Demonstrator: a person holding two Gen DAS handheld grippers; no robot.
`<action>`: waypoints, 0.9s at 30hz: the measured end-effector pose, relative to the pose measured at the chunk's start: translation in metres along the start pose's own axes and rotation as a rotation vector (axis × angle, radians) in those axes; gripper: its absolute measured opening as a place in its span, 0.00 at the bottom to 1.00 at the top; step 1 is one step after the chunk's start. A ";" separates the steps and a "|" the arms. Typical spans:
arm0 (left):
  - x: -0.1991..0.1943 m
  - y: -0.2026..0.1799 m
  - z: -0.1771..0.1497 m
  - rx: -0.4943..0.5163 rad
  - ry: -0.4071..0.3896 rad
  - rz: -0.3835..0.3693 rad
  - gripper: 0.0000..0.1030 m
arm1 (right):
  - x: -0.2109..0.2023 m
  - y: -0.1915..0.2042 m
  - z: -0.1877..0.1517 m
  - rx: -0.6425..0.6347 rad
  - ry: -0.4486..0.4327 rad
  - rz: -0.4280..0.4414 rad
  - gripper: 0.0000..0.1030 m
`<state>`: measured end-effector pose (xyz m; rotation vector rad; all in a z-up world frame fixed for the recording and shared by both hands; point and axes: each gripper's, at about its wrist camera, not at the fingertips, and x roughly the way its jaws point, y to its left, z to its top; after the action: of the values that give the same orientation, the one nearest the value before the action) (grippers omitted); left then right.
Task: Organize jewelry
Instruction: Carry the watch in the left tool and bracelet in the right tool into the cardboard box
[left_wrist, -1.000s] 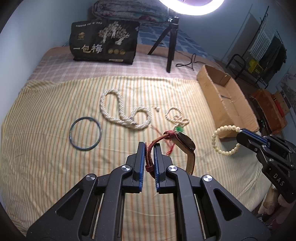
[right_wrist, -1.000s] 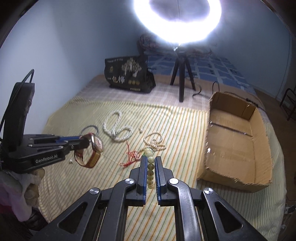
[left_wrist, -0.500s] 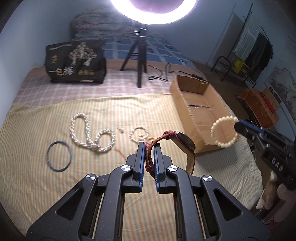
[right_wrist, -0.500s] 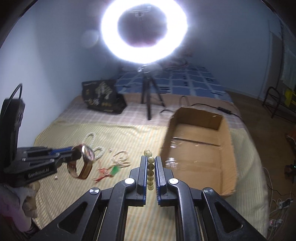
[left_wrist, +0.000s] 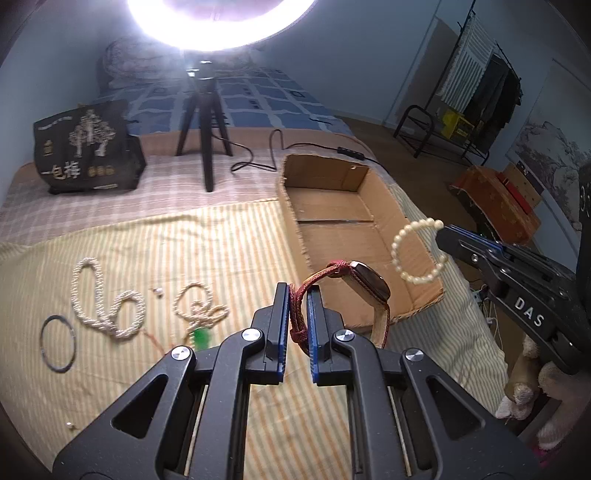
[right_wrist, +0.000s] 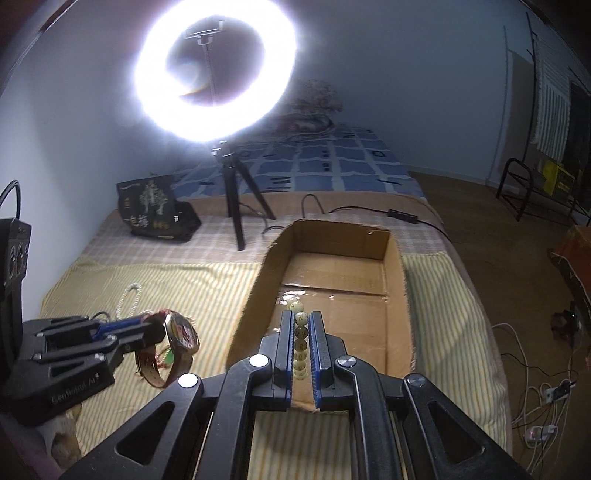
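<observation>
My left gripper (left_wrist: 297, 291) is shut on the red strap of a wristwatch (left_wrist: 364, 284), held above the bed near the front left corner of an open cardboard box (left_wrist: 291, 206). My right gripper (right_wrist: 300, 317) is shut on a cream bead bracelet (right_wrist: 301, 343), held over the box's (right_wrist: 393, 291) front part. The bracelet (left_wrist: 410, 247) and right gripper (left_wrist: 445, 232) show in the left wrist view; the watch (right_wrist: 177, 332) and left gripper (right_wrist: 147, 330) show in the right wrist view.
On the striped cloth lie a white rope necklace (left_wrist: 99, 299), a small bead necklace (left_wrist: 197, 306), a green pendant (left_wrist: 201, 336), a dark bangle (left_wrist: 57, 343) and loose pearls (left_wrist: 159, 292). A ring-light tripod (left_wrist: 203, 122) and black bag (left_wrist: 86, 147) stand behind.
Both grippers have moved right, carrying the watch and bracelet toward the box. The bracelet now hangs over the box's front part.
</observation>
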<state>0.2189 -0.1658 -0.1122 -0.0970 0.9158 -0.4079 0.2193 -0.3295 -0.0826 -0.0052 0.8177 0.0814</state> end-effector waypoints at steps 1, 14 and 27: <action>0.004 -0.003 0.001 -0.002 0.003 -0.007 0.07 | 0.001 -0.002 0.000 0.004 0.000 -0.004 0.05; 0.046 -0.020 0.015 -0.025 0.030 -0.047 0.07 | 0.028 -0.049 0.007 0.124 0.037 -0.030 0.05; 0.062 -0.024 0.014 -0.031 0.063 -0.069 0.15 | 0.031 -0.056 0.009 0.154 0.035 -0.014 0.26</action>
<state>0.2562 -0.2133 -0.1443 -0.1445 0.9829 -0.4627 0.2513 -0.3832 -0.1003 0.1329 0.8567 0.0052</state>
